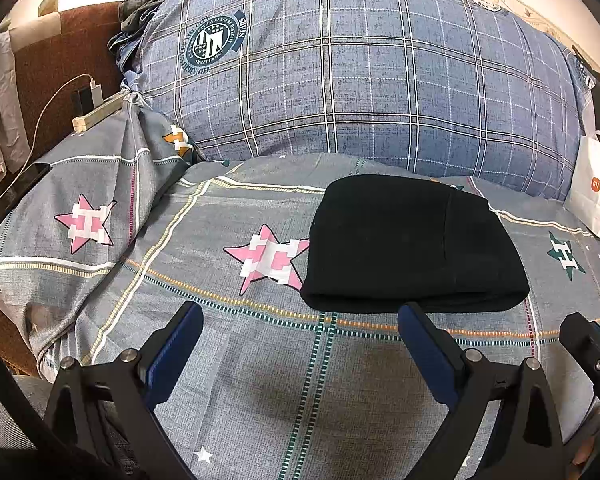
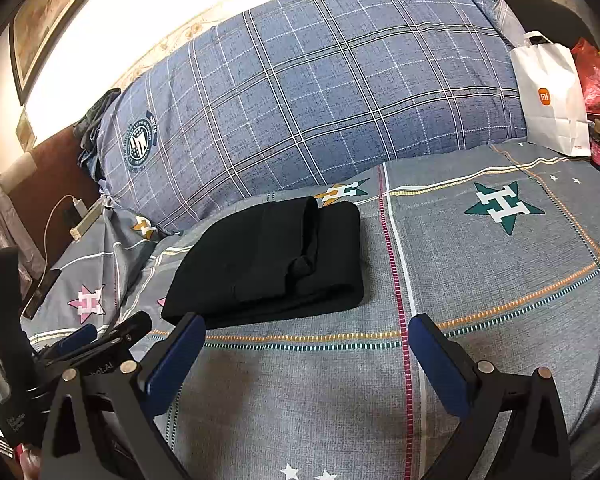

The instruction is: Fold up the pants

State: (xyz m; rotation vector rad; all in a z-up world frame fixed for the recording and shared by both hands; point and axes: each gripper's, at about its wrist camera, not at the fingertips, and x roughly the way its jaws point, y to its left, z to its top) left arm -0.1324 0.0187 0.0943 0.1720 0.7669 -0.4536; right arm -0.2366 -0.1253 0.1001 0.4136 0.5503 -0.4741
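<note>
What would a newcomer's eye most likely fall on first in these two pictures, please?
Probably the black pants, folded into a compact bundle on the grey star-patterned sheet, ahead of both open grippers. Next, the big blue plaid pillow behind them, and the white paper bag at its right end.

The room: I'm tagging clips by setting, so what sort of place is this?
Most likely a bedroom: folded black pants lie on a star-print bedsheet, a big plaid pillow sits behind, and a phone charges at the bedside.

Both wrist cams sit low over the bed [image 1: 260, 380], facing the big pillow [image 2: 320, 92]; both share folded pants [image 1: 412, 248], probably near.
</note>
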